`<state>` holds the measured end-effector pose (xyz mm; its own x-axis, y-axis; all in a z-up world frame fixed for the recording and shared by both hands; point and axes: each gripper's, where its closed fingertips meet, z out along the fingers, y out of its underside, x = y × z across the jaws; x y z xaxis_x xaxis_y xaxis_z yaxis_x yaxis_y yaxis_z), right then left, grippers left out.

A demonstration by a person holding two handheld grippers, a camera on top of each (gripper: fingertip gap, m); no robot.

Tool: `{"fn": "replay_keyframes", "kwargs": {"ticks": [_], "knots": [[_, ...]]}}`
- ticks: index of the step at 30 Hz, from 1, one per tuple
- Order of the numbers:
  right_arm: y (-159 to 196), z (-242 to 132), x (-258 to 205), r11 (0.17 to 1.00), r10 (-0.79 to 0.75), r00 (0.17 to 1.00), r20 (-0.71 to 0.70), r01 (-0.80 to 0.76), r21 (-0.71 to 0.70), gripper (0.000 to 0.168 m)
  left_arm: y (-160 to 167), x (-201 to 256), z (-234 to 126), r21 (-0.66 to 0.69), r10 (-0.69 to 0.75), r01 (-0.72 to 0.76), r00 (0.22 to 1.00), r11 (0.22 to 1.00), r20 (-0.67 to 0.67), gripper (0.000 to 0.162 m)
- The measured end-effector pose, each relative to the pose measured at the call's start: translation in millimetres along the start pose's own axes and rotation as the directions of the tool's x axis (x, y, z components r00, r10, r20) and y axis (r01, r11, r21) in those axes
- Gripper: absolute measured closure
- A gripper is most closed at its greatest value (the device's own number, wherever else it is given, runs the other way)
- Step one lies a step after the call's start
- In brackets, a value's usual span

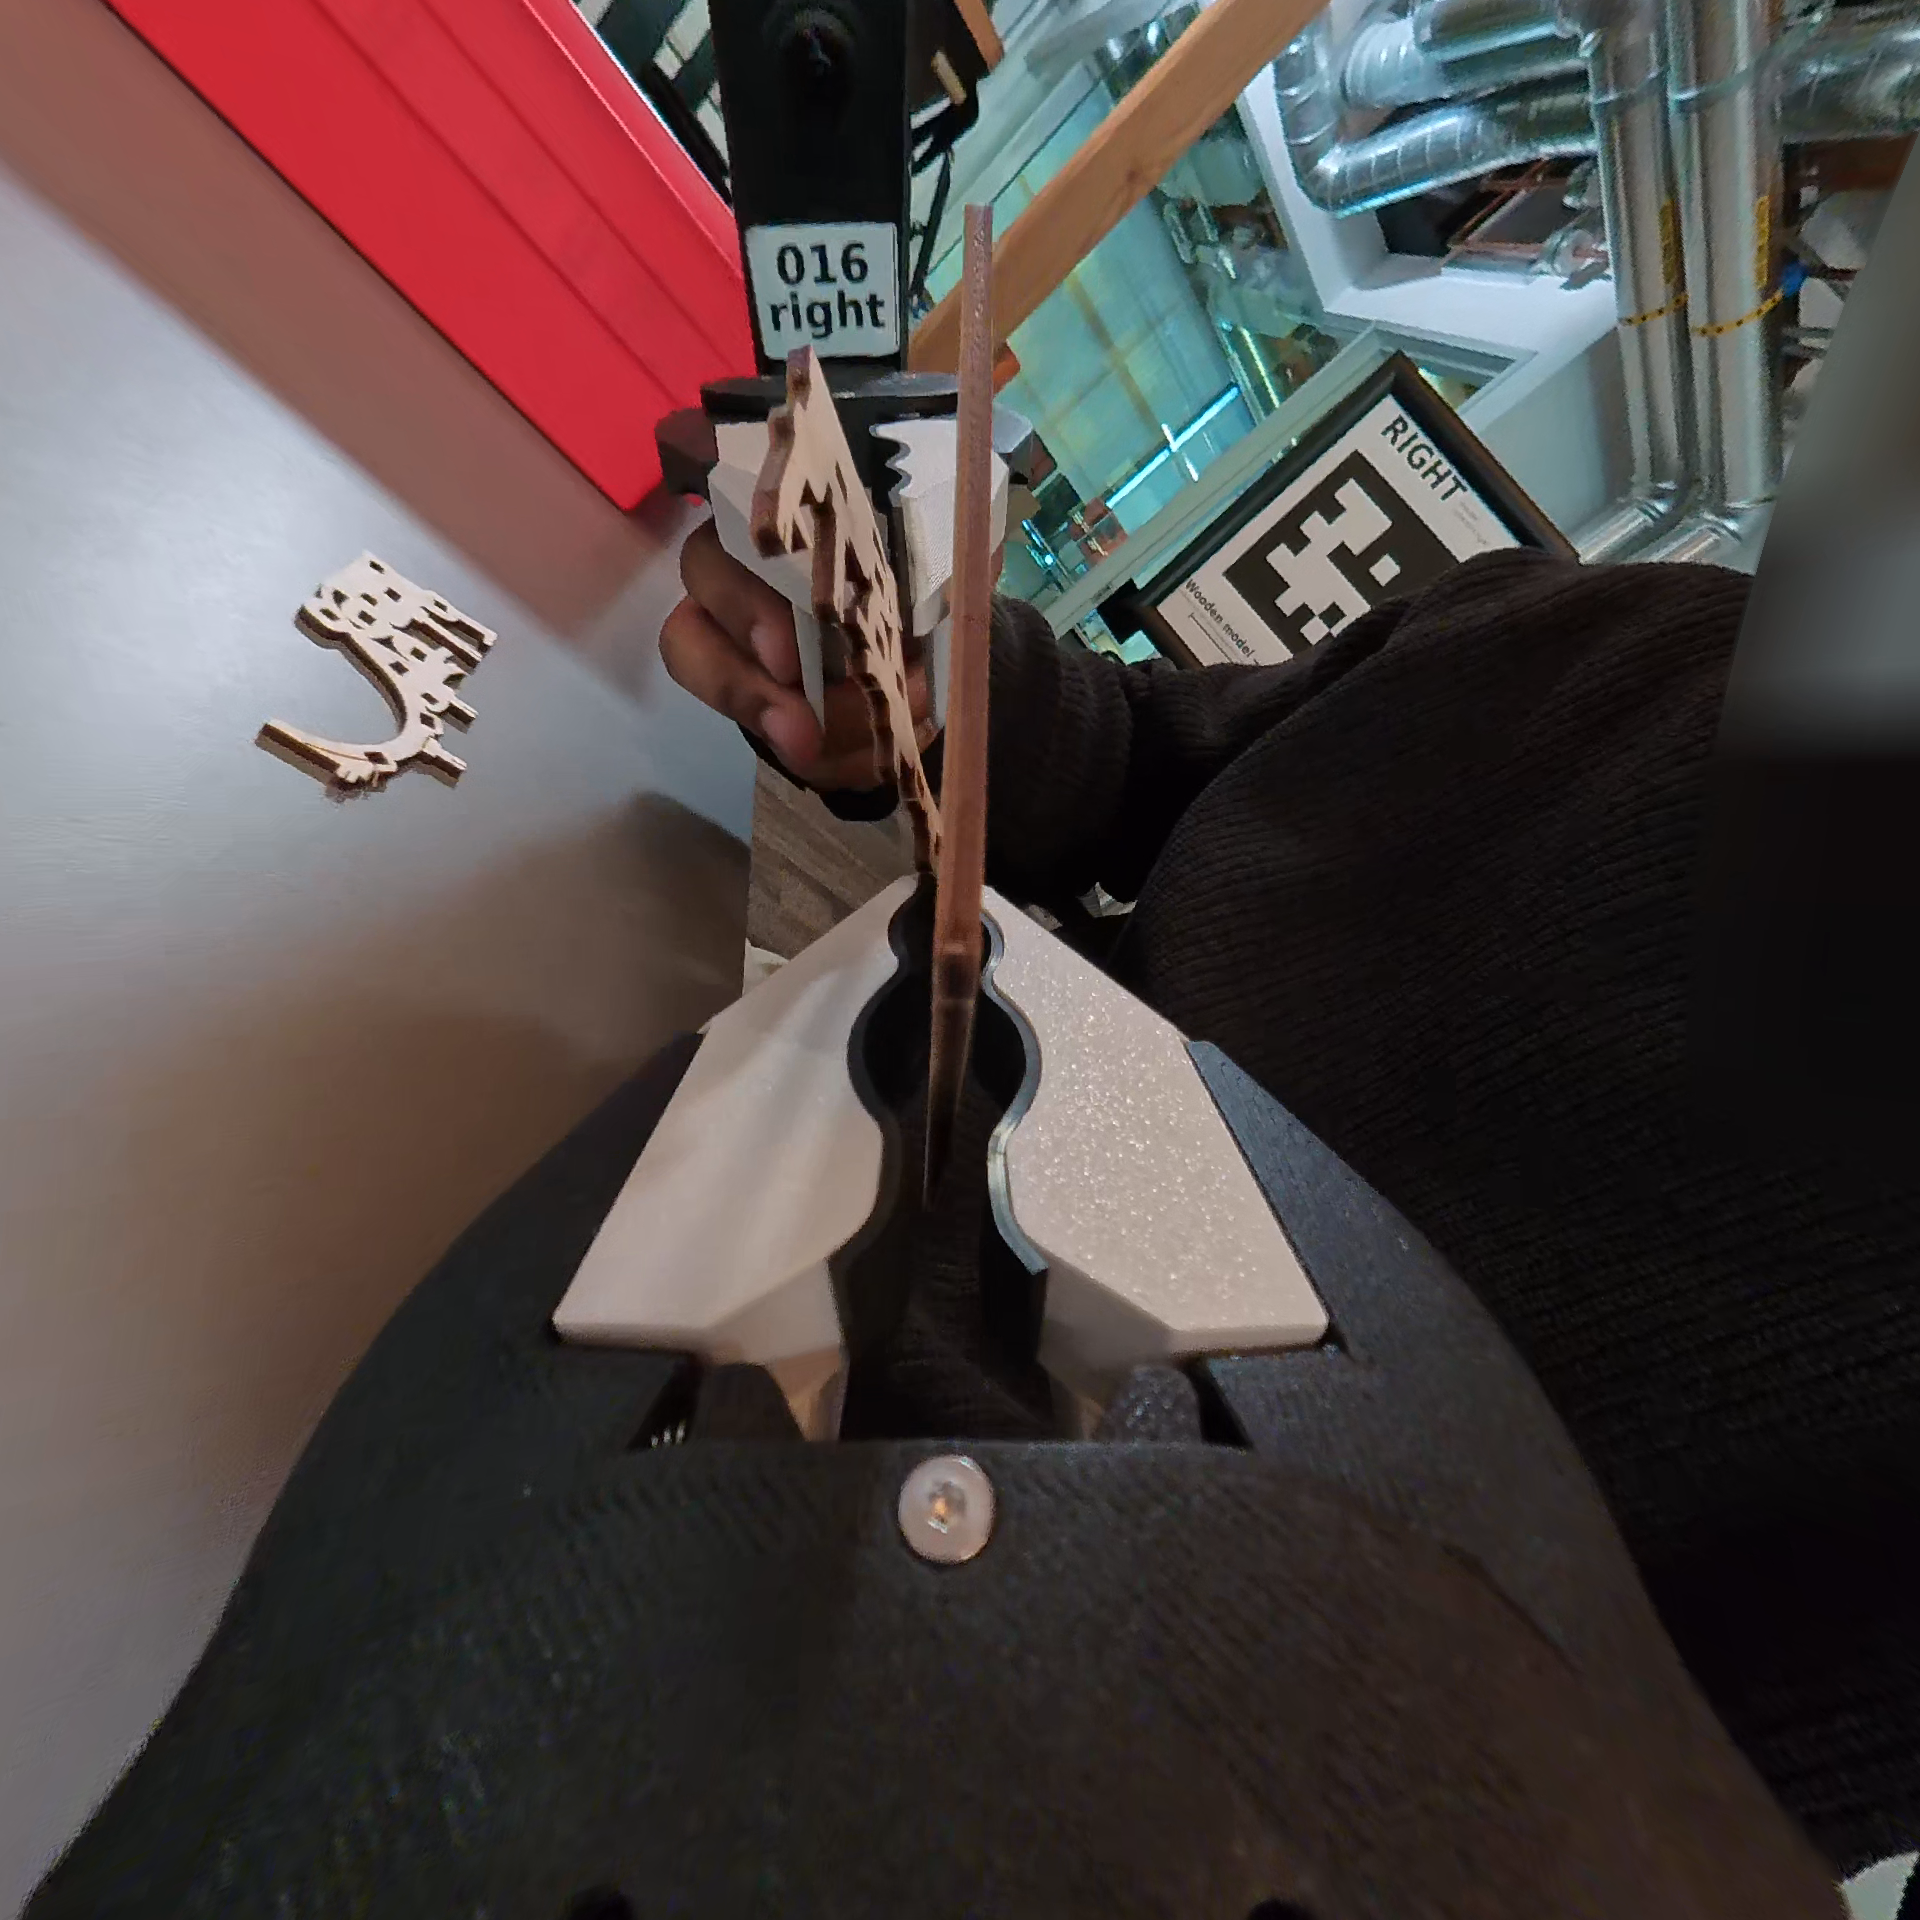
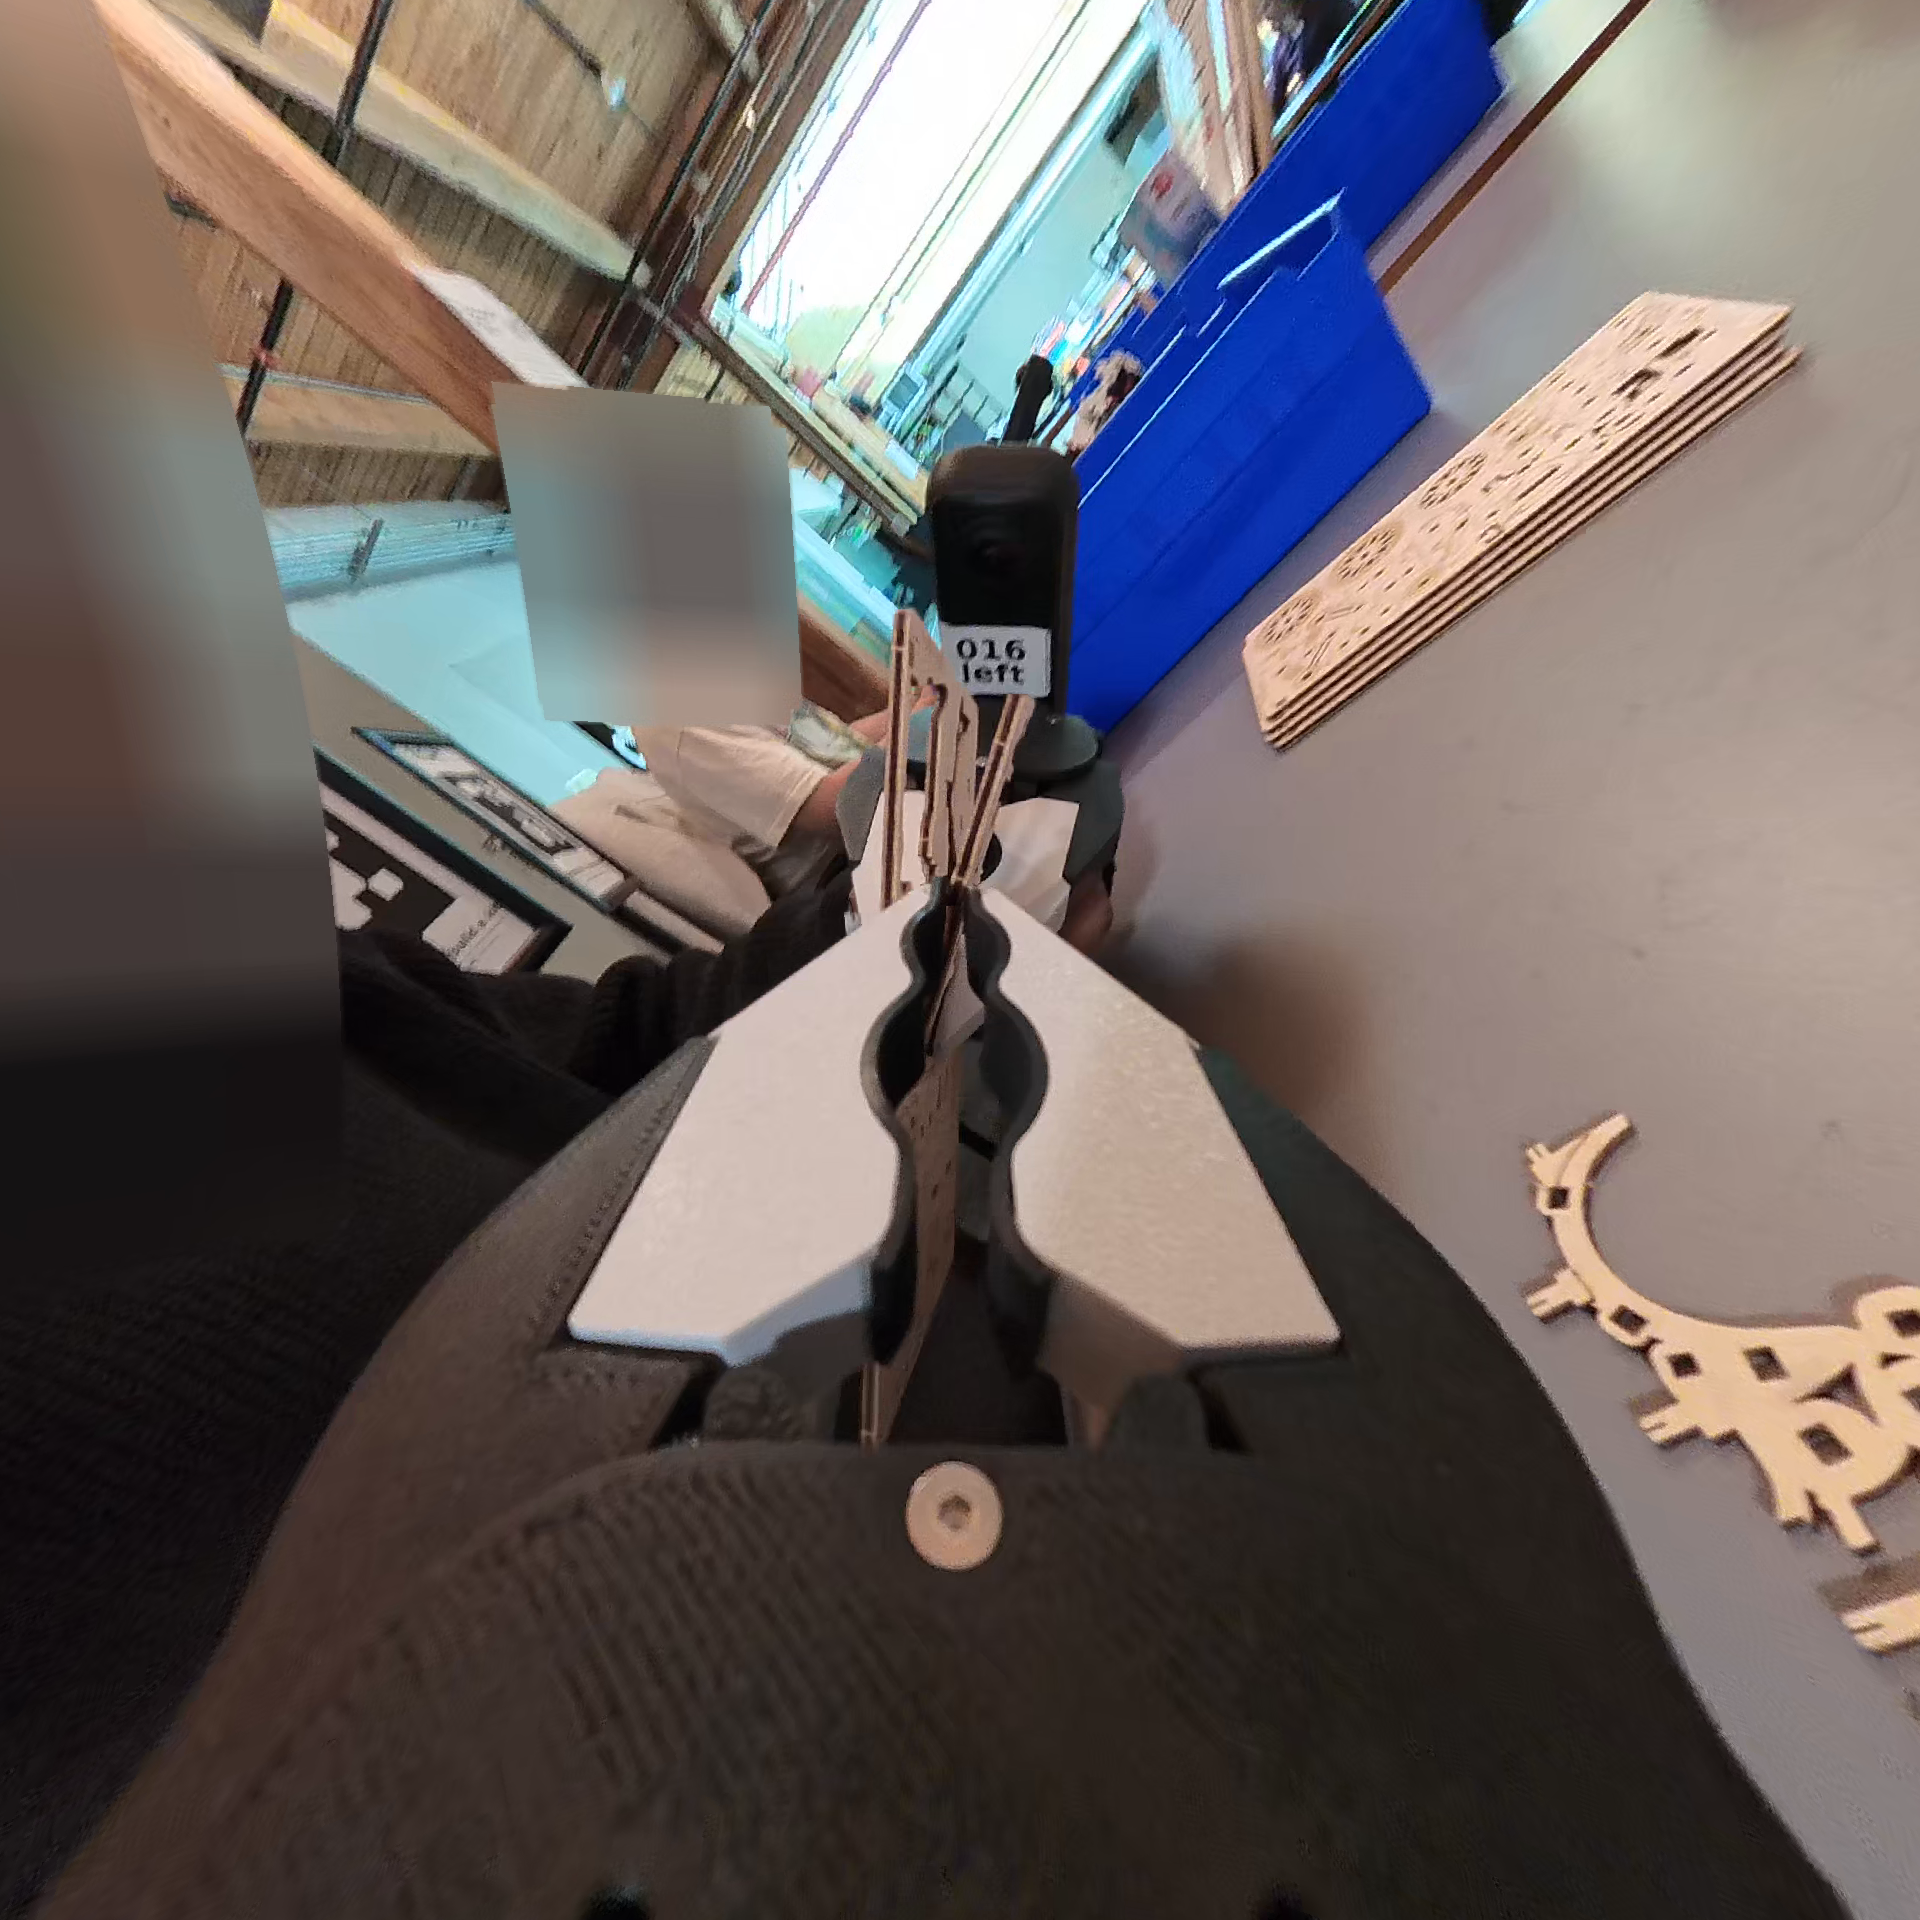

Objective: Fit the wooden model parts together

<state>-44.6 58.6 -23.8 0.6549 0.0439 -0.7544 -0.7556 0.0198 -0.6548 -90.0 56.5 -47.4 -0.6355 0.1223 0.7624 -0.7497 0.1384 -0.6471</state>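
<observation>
My left gripper (image 1: 951, 920) is shut on a thin wooden plate (image 1: 971, 540), seen edge-on and standing up from the fingertips. Facing it, my right gripper (image 1: 873, 665) is shut on a pale cut-out wooden part (image 1: 831, 540) with many holes. That part's lower end meets the plate just above my left fingertips. In the right wrist view my right gripper (image 2: 951, 904) grips the holed part (image 2: 920, 1195) between its white fingers. The left gripper (image 2: 966, 862) faces it with its wooden plate (image 2: 930, 748) upright. Both are held above the grey table (image 1: 208, 987).
A loose curved wooden part (image 1: 384, 665) lies on the table; it also shows in the right wrist view (image 2: 1714, 1351), with a small piece (image 2: 1881, 1621) beside it. A stack of wooden sheets (image 2: 1507, 520) and blue bins (image 2: 1247, 416) stand farther off. A red box (image 1: 468, 208), a framed marker sign (image 1: 1351, 540), a dark sleeve (image 1: 1455, 935). Some 5 cm of space lies between my two pairs of fingers.
</observation>
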Motion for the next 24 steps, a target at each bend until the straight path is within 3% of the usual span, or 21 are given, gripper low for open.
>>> {"fn": "replay_keyframes", "kwargs": {"ticks": [18, 24], "knots": [[-7.9, 6.4, -17.7, 0.996, 0.005, 0.996, 0.086, -0.013, 0.089, 0.167, -5.4, 13.9, 2.0, 0.021, -0.054, 0.056, 0.995, 0.998, -0.09, 0.161], [-14.4, 2.5, -14.3, 0.984, 0.105, 0.987, 0.12, -0.121, 0.133, 0.159, -11.9, 10.2, -3.5, 0.072, -0.019, 0.023, 0.998, 0.997, -0.067, 0.162]]}}
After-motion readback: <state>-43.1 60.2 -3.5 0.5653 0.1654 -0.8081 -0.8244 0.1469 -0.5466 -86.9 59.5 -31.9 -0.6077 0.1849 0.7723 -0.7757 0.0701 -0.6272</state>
